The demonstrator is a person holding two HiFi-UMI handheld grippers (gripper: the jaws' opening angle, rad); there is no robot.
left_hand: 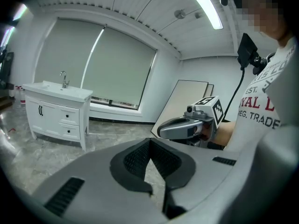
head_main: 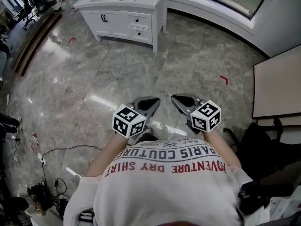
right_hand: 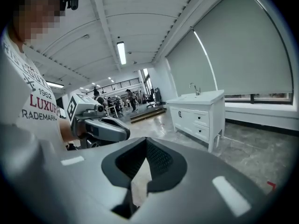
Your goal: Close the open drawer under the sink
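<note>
Left gripper (head_main: 154, 101) and right gripper (head_main: 175, 99), jaws closed empty, hang over open floor (head_main: 94, 79), far from sink cabinet (head_main: 124, 20).

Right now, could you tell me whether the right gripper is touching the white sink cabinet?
Apart: the head view shows a stretch of floor between the right gripper and the sink cabinet.

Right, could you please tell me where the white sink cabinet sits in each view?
Head view: the sink cabinet is at the top, left of centre.
Left gripper view: it stands at mid-left.
Right gripper view: it stands right of centre.
Shared landmark: the grey marble floor it stands on.
</note>
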